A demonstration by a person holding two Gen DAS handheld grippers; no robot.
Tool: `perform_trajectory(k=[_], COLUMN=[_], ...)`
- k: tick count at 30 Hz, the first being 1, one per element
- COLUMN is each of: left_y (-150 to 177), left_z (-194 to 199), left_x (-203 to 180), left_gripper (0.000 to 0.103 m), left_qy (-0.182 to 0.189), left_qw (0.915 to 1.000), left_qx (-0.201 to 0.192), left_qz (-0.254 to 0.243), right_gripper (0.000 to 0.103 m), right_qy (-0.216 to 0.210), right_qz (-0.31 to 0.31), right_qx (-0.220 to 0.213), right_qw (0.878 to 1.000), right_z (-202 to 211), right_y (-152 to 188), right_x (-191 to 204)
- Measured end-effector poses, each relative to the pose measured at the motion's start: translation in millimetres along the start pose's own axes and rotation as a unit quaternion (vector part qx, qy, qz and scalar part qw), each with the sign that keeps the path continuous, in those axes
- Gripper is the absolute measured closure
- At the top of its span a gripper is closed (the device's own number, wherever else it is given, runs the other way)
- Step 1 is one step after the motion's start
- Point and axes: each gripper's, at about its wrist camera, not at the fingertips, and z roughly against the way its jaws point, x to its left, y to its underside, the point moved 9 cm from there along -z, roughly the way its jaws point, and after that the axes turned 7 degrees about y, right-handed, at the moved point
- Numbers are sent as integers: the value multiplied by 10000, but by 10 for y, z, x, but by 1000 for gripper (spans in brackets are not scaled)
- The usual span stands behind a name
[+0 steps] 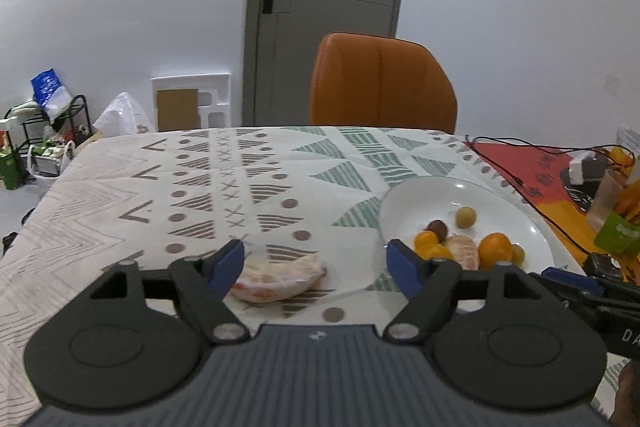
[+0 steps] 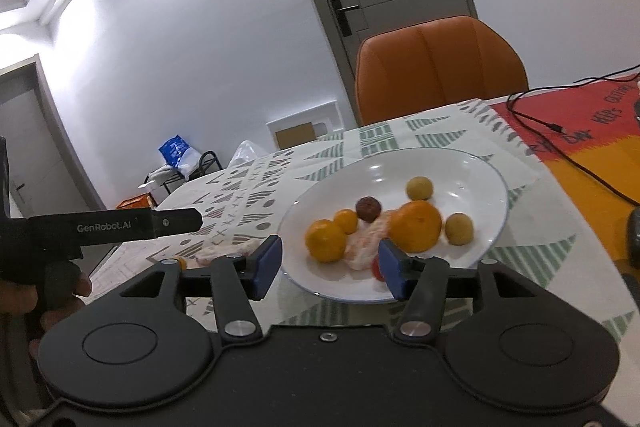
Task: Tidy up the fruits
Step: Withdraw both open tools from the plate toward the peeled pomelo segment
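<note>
White and patterned with grey and green triangles, a cloth covered the table (image 1: 120, 187), with an orange chair (image 1: 382, 83) at its far side. On the right part of the table sat a white plate (image 1: 500, 203) holding the gathered fruit: a large orange (image 2: 416, 227), smaller mandarins, a peeled segment cluster (image 2: 368, 243), two pale green round fruits and one dark red one. Left of the plate, directly on the cloth, lay a loose peeled citrus piece (image 1: 280, 277), the one item not yet on the plate.

The left gripper (image 1: 316, 267) hovered low over that piece, its blue-tipped fingers spread wide and holding nothing; the left finger was just beside the piece's left end. The right gripper (image 2: 328, 263) hung at the plate's near rim, fingers likewise wide apart and empty.

The step in hand appeared to be picking up the loose piece. To do it well, the left gripper should probably centre across the piece's narrow width, lower until the fingers near the cloth, and close gently, since peeled fruit is soft and would likely bruise or tear.
</note>
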Motion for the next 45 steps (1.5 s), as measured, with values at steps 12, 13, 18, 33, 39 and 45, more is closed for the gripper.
perform_trajectory(k=[12,13,18,33,39,45], left_y=[86,90,90,132,183,234], left_z=[195,218,319,468,428,361], left_x=[436,469,606,897,1039,1109], left_gripper=[20,20,20,20,20,20], left_qy=[-168,-162,-236,-422,-487,-529], left_qw=[9989,9986,9977,9961,9949,9951], left_qx=[-4,-30,-118,-231,-136,-90], left_qz=[448,507,622,744,867,836], right_gripper=[17,16,14,14,15,20], right_qy=[-277,-293,-382,-614,-654,-699], right_qz=[274,288,339,527,594,741], right_qx=[-97,-93,-68,85,230,418], right_qw=[9992,9991,9987,9967,9958,9939], right_z=[-31,-32,-59,-211,-319,-460], right_y=[-16,-15,-3,71,121,184], right_x=[401,429,563,874,951,1062])
